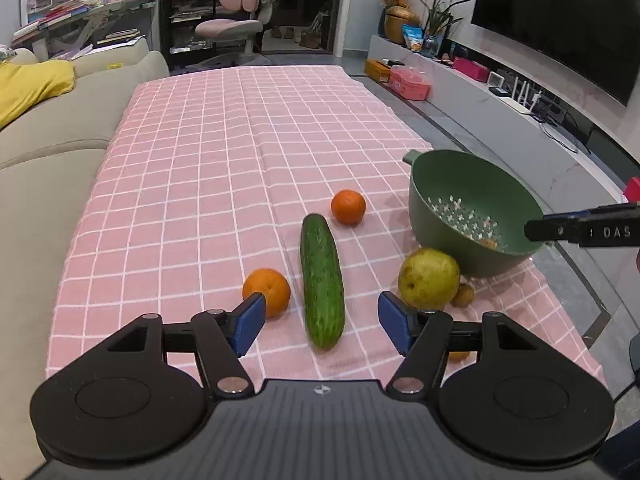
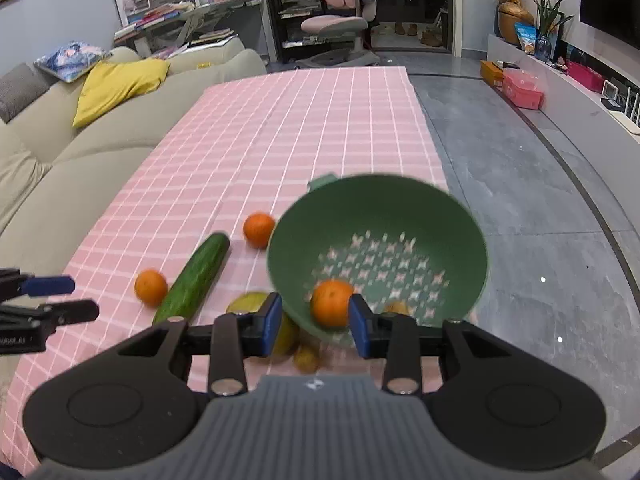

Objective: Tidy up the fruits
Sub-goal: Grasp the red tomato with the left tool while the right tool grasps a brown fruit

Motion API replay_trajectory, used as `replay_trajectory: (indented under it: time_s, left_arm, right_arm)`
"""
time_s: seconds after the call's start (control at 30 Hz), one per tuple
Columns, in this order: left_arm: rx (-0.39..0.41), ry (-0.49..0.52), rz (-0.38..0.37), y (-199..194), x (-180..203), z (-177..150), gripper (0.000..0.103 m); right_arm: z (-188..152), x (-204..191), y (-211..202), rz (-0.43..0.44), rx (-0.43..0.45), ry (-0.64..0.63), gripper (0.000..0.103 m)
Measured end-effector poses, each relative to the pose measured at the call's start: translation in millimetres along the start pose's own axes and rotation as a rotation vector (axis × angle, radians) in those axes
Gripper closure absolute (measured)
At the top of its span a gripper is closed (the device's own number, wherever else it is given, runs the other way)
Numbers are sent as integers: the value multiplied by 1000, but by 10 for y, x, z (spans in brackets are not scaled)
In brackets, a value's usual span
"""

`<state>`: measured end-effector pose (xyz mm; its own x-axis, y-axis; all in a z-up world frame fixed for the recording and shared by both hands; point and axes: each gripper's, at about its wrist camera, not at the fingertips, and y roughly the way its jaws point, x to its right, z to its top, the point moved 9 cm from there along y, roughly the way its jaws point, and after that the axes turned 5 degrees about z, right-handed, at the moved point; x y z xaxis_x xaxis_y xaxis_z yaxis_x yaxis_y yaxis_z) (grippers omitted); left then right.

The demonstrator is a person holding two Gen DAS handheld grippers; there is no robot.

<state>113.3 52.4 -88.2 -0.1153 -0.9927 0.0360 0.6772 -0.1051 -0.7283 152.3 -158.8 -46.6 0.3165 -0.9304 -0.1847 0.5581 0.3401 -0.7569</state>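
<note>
Orange [image 2: 331,303] clamped in right gripper [image 2: 316,322] above green colander [image 2: 400,208], left gripper [image 1: 322,322] apart.

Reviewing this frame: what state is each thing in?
left gripper: open, empty.
right gripper: jaws narrow at the colander's near rim; grip unclear.
colander: tilted toward the right gripper.
rim orange: held or lying inside, unclear.
cucumber: lying on the cloth.
near orange: on the cloth.
far orange: on the cloth.
pear: beside the colander.

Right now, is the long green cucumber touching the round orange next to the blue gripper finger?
Apart. The left wrist view shows pink cloth between the cucumber and the orange.
</note>
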Motion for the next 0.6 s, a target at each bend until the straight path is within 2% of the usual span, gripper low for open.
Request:
replay_trajectory:
  time_s: [0.1,0.2,0.33,0.47,0.6]
  left_arm:
    - [2,22,-1,37,-27,-190,27]
    - [-70,22,-26,107,-11,-341,27]
    - [-142,-24,-11,196,-78,-407,28]
    - [-133,-81,-36,221,-137,-352,29]
    - [-126,-69,-37,247,-89,-325,29]
  right_arm:
    - [-195,-116,57,4,-30,-28,69]
    - [-381,-224,178,6,-66,-77,69]
    - [-552,-314,317,18,-101,-93,69]
    - [-651,-425,445,39,-125,-109,69]
    - [-732,-469,536,45,-156,-117,69]
